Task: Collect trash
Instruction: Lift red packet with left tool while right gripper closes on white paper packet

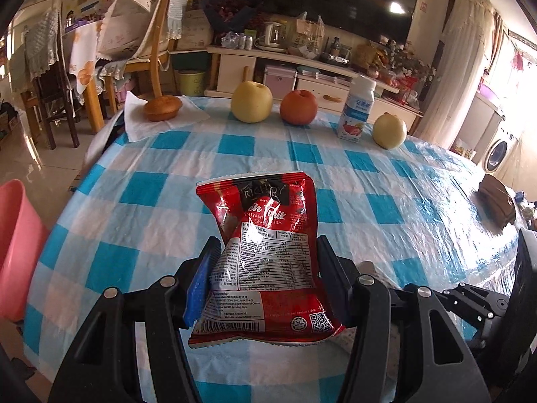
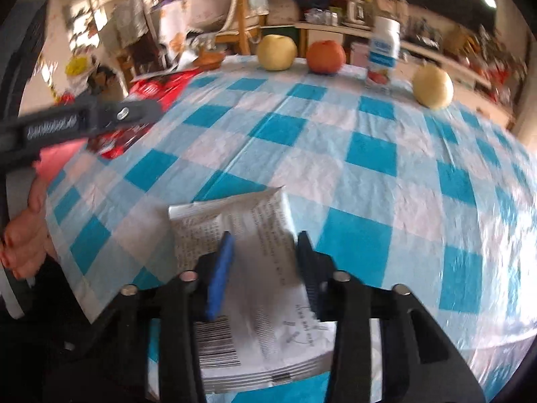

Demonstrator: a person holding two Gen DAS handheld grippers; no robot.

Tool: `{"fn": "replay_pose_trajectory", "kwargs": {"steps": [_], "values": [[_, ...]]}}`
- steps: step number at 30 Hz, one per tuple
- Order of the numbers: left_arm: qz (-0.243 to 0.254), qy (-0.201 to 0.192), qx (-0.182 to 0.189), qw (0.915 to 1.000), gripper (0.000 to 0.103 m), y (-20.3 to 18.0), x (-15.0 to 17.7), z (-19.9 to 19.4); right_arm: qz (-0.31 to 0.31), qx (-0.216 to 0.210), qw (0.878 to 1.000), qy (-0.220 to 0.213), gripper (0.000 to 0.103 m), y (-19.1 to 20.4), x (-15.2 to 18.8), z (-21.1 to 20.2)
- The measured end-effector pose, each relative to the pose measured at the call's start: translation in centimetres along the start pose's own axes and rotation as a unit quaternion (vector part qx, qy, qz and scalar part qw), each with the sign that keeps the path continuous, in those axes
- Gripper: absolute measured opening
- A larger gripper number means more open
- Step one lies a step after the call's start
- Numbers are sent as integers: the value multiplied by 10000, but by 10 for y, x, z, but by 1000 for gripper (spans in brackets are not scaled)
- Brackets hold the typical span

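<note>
A red instant-tea packet (image 1: 268, 221) is held up over the blue-and-white checked tablecloth (image 1: 141, 235), with my left gripper (image 1: 265, 252) shut on its lower half. In the right wrist view that same left gripper (image 2: 100, 114) and red packet (image 2: 161, 87) show at the far left, blurred. A white printed packet (image 2: 255, 215) with a barcode lies at the near table edge. My right gripper (image 2: 265, 248) sits over it, its fingers pinching the packet's middle so that it creases.
Along the far edge stand a muffin (image 1: 162, 107) on a napkin, a yellow pear (image 1: 251, 102), a red fruit (image 1: 298, 107), a drink bottle (image 1: 355, 110) and another pear (image 1: 389, 131). A pink bin (image 1: 16, 245) stands off the table's left side. A person's hand (image 2: 23, 245) is at left.
</note>
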State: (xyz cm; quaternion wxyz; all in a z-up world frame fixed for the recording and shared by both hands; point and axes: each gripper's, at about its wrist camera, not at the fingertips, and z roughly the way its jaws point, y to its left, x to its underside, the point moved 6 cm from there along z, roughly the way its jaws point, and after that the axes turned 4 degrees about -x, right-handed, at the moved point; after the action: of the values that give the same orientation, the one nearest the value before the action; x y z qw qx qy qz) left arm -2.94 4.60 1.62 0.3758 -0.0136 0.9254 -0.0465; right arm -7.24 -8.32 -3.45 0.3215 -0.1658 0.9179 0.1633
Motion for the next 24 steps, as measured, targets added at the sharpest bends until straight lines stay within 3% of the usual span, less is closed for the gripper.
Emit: {"fn": "replay_pose_trajectory", "kwargs": {"steps": [2, 3, 4, 6, 8, 10, 15, 22, 24], "values": [[-50, 3, -43, 10000, 59, 6, -1, 0, -24, -12, 10000, -15, 38, 0, 0, -1], [-82, 0, -62, 9999, 59, 9, -1, 0, 11, -145, 9999, 48, 47, 1, 0, 1], [-139, -10, -74, 9999, 59, 14, -2, 0, 36, -268, 9996, 112, 63, 2, 1, 2], [-303, -35, -83, 9995, 59, 25, -5, -2, -86, -235, 9994, 219, 80, 4, 5, 5], [-457, -71, -115, 9989, 59, 35, -7, -4, -197, -453, 9981, 377, 83, 11, 9, 9], [-588, -96, -134, 9981, 59, 45, -10, -6, -273, -494, 9974, 446, 94, 15, 10, 12], [-802, -145, -187, 9965, 59, 65, -18, -10, -507, -549, 9954, 597, 99, 29, 11, 21], [-761, -190, -297, 9965, 59, 77, -23, -12, -1062, -68, 9921, 657, 99, 39, 15, 31], [-728, -245, -329, 9965, 59, 78, -25, -13, -961, -24, 9936, 590, 99, 38, 13, 32]]}}
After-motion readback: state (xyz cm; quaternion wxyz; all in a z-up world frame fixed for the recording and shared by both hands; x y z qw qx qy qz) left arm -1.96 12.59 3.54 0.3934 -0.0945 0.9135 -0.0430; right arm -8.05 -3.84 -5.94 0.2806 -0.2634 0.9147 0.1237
